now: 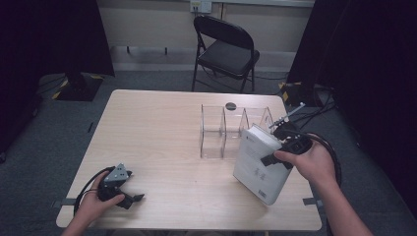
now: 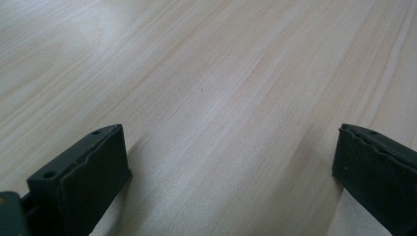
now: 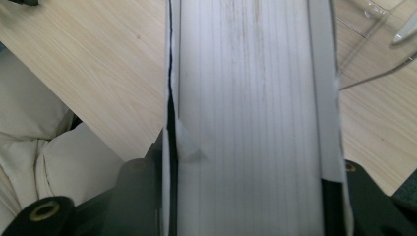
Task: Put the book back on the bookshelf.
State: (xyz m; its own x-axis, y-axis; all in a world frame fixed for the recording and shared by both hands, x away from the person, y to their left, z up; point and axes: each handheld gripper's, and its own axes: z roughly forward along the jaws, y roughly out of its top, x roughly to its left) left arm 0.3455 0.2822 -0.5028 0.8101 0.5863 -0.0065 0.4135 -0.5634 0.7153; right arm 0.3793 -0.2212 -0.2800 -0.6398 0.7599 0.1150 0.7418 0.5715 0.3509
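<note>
The thick white book [image 1: 259, 164] is sitting tilted at the right side of the wooden table [image 1: 162, 142], its lower corner near the front edge. We are gripping it with the right gripper [image 1: 278, 147], whose jaws are clamped across the book's thickness; in the right gripper view the page edges [image 3: 251, 118] are running up between the two jaws. Just beyond the book, a clear plastic rack [image 1: 231, 129] with upright dividers is standing, nearly touching the book's top corner. We are resting the left gripper [image 1: 129, 194] near the front left corner, well apart, its jaws spread wide over bare wood. A black folding chair [image 1: 225, 51] is standing behind the table. Open tabletop is lying between the two grippers.
</note>
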